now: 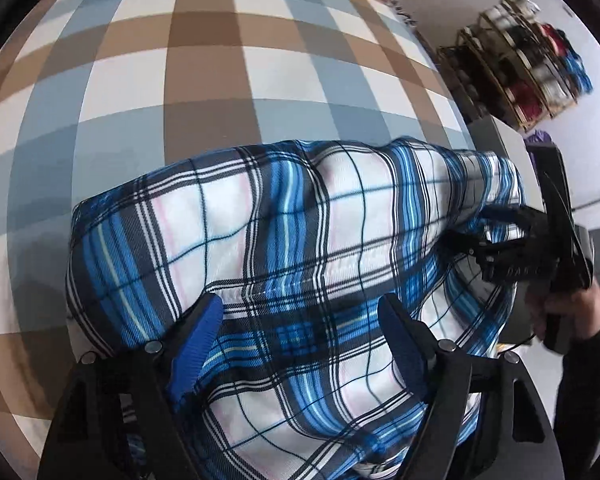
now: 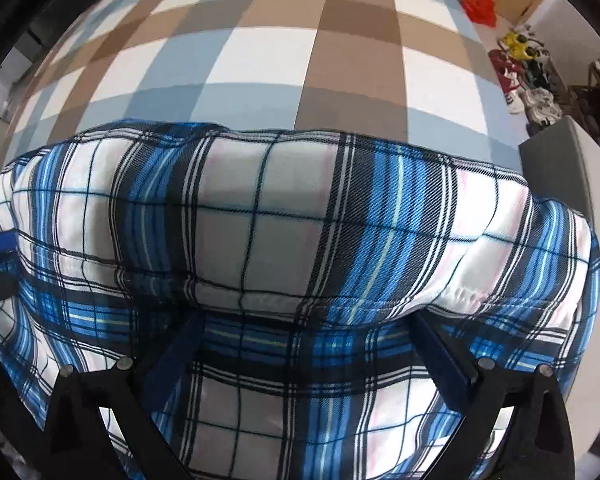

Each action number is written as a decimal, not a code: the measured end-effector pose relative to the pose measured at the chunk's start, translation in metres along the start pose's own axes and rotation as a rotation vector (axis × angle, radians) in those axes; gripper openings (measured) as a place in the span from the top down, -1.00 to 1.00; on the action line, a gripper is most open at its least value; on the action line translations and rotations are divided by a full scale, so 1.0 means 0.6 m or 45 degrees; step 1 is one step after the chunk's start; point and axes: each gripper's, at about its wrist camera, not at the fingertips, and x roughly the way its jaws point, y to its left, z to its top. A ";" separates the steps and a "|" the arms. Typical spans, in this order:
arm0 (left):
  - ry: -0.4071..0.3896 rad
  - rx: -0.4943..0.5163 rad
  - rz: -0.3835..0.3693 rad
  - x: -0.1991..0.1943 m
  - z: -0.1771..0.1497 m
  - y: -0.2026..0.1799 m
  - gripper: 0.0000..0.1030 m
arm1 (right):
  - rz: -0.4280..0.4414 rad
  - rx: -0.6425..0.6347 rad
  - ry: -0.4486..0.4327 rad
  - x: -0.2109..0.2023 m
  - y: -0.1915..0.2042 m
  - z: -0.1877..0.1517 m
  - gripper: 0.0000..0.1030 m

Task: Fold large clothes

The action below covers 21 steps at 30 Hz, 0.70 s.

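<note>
A blue, white and black plaid garment lies bunched and folded on a checked brown, grey and white bed cover. My left gripper is open, its blue-padded fingers spread over the cloth with a fold lying between them. The right gripper shows at the garment's right end in the left wrist view, held by a hand. In the right wrist view the garment fills the lower half; my right gripper is open, its fingertips tucked under a thick rolled fold. The bed cover lies beyond.
A shoe rack stands against the white wall at the right. Shoes and a red object lie on the floor past the bed's right edge. A grey box corner is close to the garment's right end.
</note>
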 end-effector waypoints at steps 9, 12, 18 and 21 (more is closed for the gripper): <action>-0.059 0.131 0.321 0.010 0.069 -0.005 -0.46 | -0.005 -0.040 -0.091 0.000 0.011 0.085 -1.00; -0.077 0.070 0.337 0.000 0.114 0.033 -0.46 | -0.002 -0.058 -0.141 0.008 0.028 0.146 -1.00; -0.136 0.034 0.304 -0.019 0.165 0.097 -0.46 | -0.008 -0.159 -0.291 0.012 0.056 0.223 -1.00; -0.125 0.066 0.312 -0.038 0.145 0.102 -0.46 | -0.087 -0.199 -0.292 -0.009 0.068 0.219 -1.00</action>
